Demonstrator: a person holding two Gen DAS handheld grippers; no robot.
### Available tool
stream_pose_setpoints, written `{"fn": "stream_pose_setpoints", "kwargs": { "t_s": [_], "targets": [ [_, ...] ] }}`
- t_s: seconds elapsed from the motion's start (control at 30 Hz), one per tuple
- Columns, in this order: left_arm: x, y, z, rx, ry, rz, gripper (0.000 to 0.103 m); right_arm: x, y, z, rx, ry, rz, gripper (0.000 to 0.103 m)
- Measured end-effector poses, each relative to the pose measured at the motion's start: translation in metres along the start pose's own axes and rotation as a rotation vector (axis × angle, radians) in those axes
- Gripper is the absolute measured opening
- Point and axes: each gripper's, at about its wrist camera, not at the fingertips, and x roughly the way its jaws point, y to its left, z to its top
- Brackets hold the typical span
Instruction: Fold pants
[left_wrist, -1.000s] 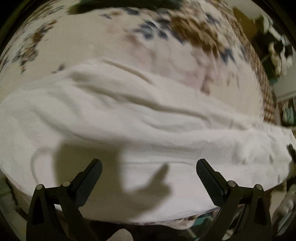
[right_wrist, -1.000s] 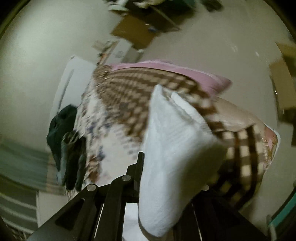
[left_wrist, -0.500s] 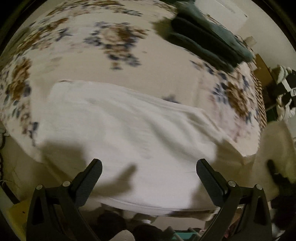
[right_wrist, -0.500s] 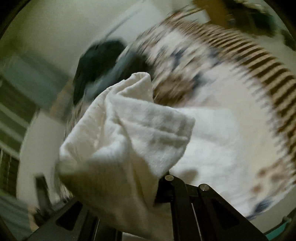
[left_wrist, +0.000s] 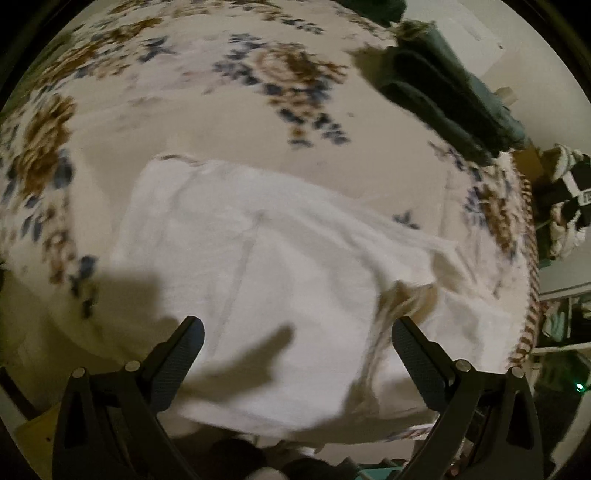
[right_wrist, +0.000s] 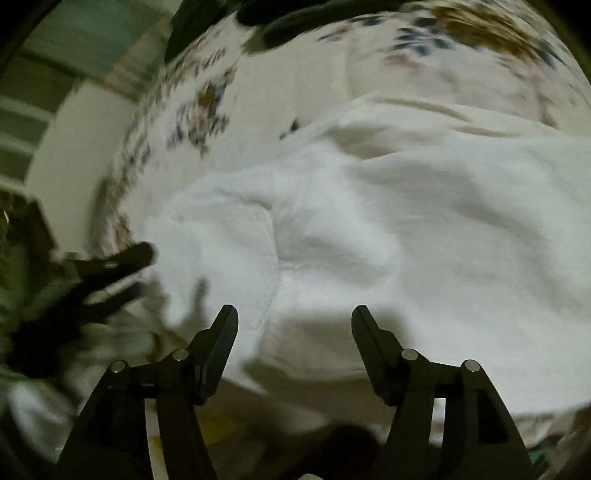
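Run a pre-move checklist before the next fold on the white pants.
1. Left tool open and holding nothing: ok.
2. Right tool open, free of cloth: ok.
3. White pants lying on the floral bedspread: ok.
4. Pants flat: not ok, bunched ridges at the right.
5. Dark green folded clothes apart from the pants: ok.
6. Fold edges aligned: cannot tell, blurred.

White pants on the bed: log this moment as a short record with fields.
garment: white pants, lying folded over on the bedspread
surface: floral bedspread
left gripper: open, above the pants, holding nothing
right gripper: open, above the pants, holding nothing
other items: dark green clothes stacked at the far edge of the bed
image quality: some motion blur
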Motion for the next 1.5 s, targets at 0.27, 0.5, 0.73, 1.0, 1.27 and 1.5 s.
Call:
{"fn": "stream_pose_setpoints", "kwargs": {
  "t_s": [0.27, 0.5, 0.73, 1.0, 1.27, 1.5],
  "targets": [
    [0.073, -0.08, 0.0, 0.176, 0.081, -0.118, 0.086, -0.043, -0.099, 0.016, 0.157, 0.008, -0.404, 0.083],
    [0.085, -0.092, -0.003, 0.27, 0.07, -0.138, 0.018, -0.022, -0.139, 0.024, 0.187, 0.091, -0.551, 0.083],
    [0.084, -0.09, -0.004, 0.254, 0.081, -0.11, 0.022, 0.003, -0.125, 0.037, 0.168, 0.087, -0.557, 0.083],
    [0.064, -0.089, -0.008, 0.189, 0.085, -0.076, 0.089, -0.008, -0.108, 0.037, 0.121, 0.082, -0.574, 0.083],
    [0.019, -0.074, -0.019, 0.149, 0.037, -0.045, 0.089, -0.026, -0.079, 0.03, 0.073, 0.058, -0.593, 0.099],
    [-0.035, -0.012, -0.038, -0.027, -0.027, -0.027, 0.089, -0.056, -0.034, 0.026, 0.043, 0.021, -0.593, 0.099]
  ]
}}
